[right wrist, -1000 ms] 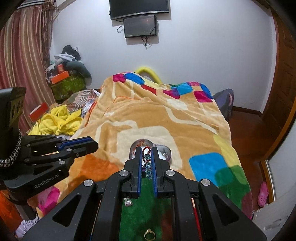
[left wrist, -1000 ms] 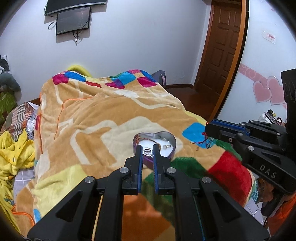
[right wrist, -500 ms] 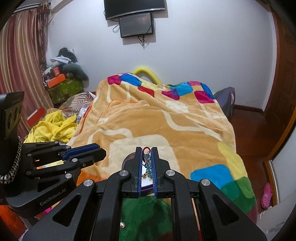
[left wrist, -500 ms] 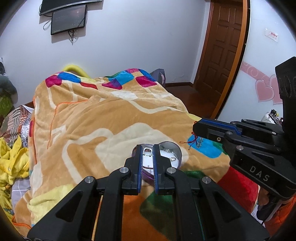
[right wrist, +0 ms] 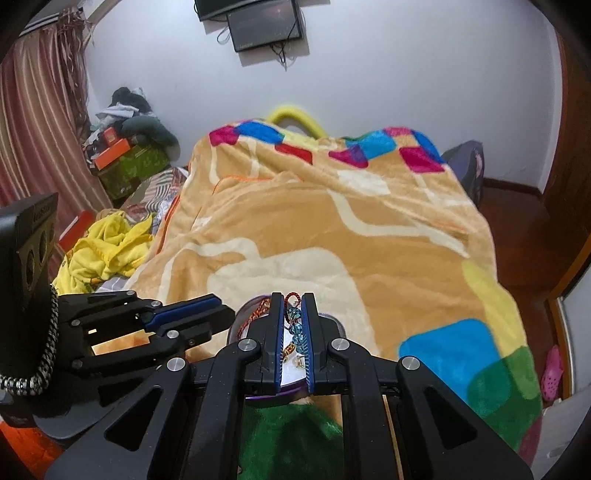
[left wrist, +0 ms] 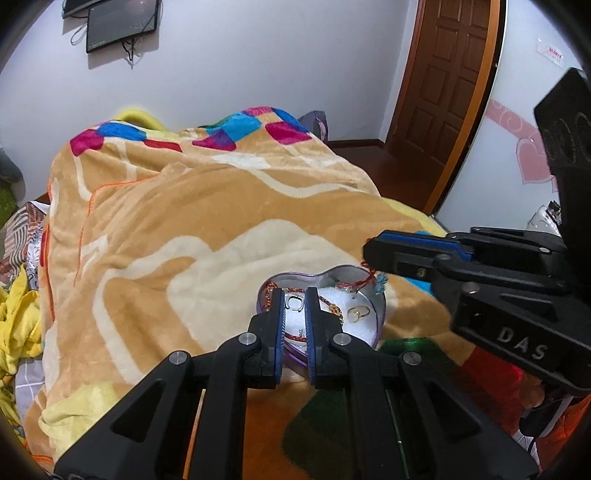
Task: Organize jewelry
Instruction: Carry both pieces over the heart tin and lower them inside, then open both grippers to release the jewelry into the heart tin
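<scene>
A heart-shaped tin (left wrist: pixel 376 314) sits on the blanket (left wrist: pixel 207 221) covering the bed, near its front edge. Inside the tin lie a ring (left wrist: pixel 357 312) toward the right, a braided cord (left wrist: pixel 295 336) at the front and a chain (left wrist: pixel 328 304) between them. The left tool (left wrist: pixel 294 303) hangs over the tin's left half with a small clasp (left wrist: pixel 294 303) between its fingers. The right tool (right wrist: pixel 292 316) reaches in from the tin's right, with a beaded bracelet (right wrist: pixel 297 328) between its fingers, above the tin. A door (left wrist: pixel 447 85) stands behind the bed to the right, a wall screen (right wrist: pixel 264 24) behind it.
</scene>
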`<state>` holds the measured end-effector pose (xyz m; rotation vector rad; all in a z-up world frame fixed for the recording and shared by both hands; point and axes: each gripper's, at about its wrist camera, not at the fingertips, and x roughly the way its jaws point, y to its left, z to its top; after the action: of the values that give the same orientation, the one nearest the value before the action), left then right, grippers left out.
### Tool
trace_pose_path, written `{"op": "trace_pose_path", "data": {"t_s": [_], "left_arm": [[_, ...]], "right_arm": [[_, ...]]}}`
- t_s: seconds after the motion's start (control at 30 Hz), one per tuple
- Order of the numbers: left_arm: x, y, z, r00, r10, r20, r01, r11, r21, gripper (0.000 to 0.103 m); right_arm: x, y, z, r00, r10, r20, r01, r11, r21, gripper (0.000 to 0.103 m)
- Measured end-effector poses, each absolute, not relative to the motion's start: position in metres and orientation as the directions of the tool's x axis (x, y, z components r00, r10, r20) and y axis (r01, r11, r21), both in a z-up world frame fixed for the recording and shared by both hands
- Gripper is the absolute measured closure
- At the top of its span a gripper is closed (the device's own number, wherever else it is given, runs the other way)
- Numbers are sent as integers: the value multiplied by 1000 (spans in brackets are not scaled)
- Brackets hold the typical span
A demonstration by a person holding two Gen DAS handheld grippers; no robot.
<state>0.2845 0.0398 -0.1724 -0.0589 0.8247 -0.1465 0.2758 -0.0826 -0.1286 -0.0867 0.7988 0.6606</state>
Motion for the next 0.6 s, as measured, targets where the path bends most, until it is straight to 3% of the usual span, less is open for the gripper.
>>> {"op": "trace_pose_path", "data": {"t_s": [0.6], "left_arm": [[283, 40, -172, 655, -150, -741, 113, 989, -100, 91]], "right_arm": [[290, -83, -150, 400, 494, -772, -575, 791, 208, 94]]}}
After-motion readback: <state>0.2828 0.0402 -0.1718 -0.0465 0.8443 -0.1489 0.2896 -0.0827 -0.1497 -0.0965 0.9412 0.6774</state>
